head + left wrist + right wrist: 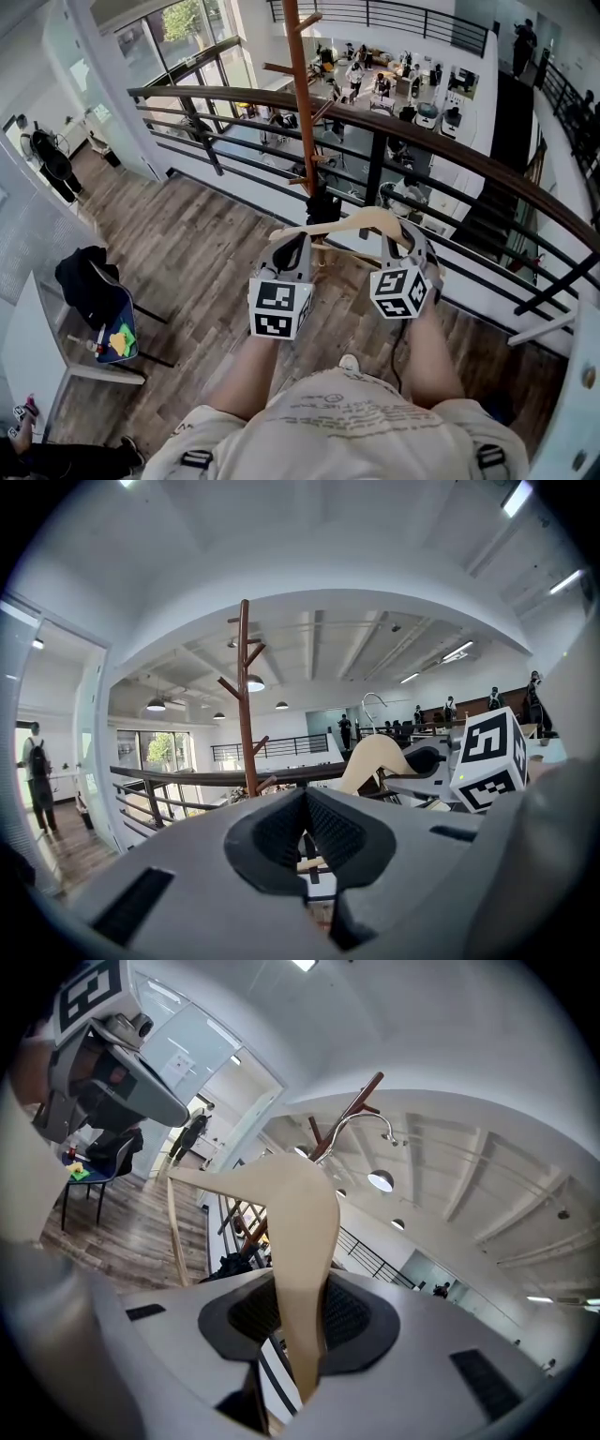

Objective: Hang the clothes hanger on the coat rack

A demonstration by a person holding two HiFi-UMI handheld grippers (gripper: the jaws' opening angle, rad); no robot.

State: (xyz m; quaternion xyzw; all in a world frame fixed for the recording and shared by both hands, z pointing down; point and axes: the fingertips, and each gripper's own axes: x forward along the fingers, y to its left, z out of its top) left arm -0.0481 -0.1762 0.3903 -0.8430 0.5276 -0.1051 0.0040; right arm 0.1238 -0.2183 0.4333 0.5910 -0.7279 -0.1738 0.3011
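Both grippers carry a pale wooden clothes hanger [361,223] in front of me, level with the balcony rail. My left gripper [298,240] is shut on its left end; a thin pale bar [310,863] shows between the jaws. On the hanger's broad right arm [302,1232] my right gripper [399,236] is shut. The hanger's metal hook [364,1123] curves up beyond it. A brown wooden coat rack [301,94] with angled pegs stands just ahead by the rail. It rises left of centre as the coat rack [246,696] in the left gripper view, apart from the hanger.
A dark curved railing [441,145] runs across ahead, with an open drop to a lower floor behind it. At the left, a chair [94,291] draped with dark clothing stands beside a white table [37,361]. A person [37,771] stands far off to the left.
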